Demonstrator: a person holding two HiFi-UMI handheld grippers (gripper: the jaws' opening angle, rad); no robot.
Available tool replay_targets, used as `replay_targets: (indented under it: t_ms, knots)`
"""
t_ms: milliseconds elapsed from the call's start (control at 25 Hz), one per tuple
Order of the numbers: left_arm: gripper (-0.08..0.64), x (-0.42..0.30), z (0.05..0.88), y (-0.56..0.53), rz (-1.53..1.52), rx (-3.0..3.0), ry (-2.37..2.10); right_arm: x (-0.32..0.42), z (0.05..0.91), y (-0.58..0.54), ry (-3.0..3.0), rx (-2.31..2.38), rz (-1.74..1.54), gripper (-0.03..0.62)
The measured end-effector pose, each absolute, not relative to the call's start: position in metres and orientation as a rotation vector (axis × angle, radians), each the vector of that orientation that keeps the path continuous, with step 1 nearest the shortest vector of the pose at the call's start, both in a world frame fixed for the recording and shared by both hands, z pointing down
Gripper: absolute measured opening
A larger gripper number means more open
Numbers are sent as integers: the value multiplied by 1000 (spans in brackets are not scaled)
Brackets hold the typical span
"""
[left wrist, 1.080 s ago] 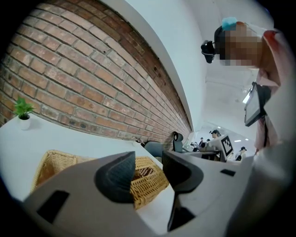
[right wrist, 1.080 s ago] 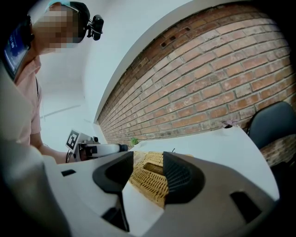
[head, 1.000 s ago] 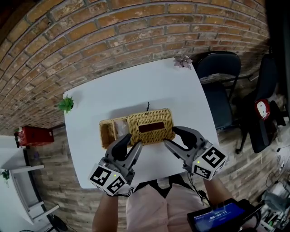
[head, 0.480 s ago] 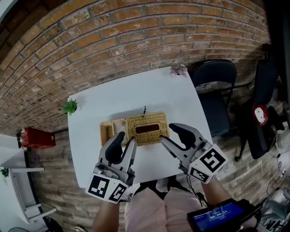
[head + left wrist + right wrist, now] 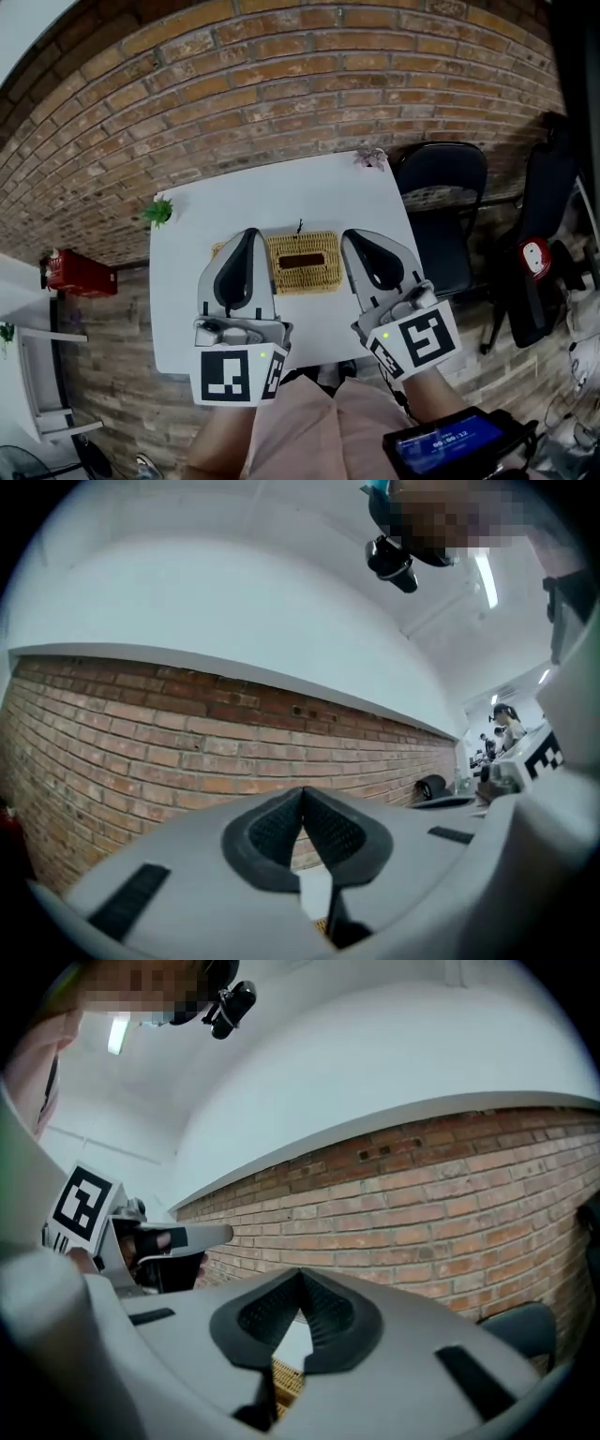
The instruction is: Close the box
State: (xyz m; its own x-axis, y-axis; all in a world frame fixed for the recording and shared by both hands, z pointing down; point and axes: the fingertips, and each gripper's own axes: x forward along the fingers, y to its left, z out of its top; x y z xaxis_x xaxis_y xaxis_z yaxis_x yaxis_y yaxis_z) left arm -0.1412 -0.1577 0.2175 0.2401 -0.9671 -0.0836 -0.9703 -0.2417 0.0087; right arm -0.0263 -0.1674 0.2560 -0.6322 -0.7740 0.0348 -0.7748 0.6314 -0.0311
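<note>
Both grippers are raised in front of the head camera, and they cover a good deal. The left gripper (image 5: 251,234) blocks the left end of the wicker box (image 5: 300,264), so what lies at that end I cannot tell. The box sits in the middle of the white tabletop (image 5: 281,192) with its slotted top facing up, and in the picture it is framed by the two grippers. The right gripper (image 5: 349,238) overlaps its right edge. The jaws on both have just snapped closed, tips pressed together with nothing between them, and the left gripper view and right gripper view show that plainly. Those two views barely catch the box: a sliver of wicker peeks below the right jaws and a thinner scrap under the left ones. What they do give is a long brick wall (image 5: 141,733) with white wall above, and each shows the other gripper off to one side. Only the head view lays out the room. A small green plant (image 5: 159,211) stands at the tabletop's far left corner and a pinkish sprig (image 5: 370,157) at the far right. A black chair (image 5: 439,183) stands beside the tabletop, and a red thing (image 5: 77,274) at the left is too small to name.
</note>
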Motion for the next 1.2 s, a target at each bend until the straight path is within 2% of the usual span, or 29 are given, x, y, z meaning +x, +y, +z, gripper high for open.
replay_targets:
  t_ms: [280, 1200]
  knots:
    - [9, -134, 206, -150, 82, -2353, 1920, -25, 240, -161, -2803, 1367, -52, 0]
    - [11, -118, 208, -133, 38, -2377, 1872, -27, 236, -145, -2806, 1369, -84, -2]
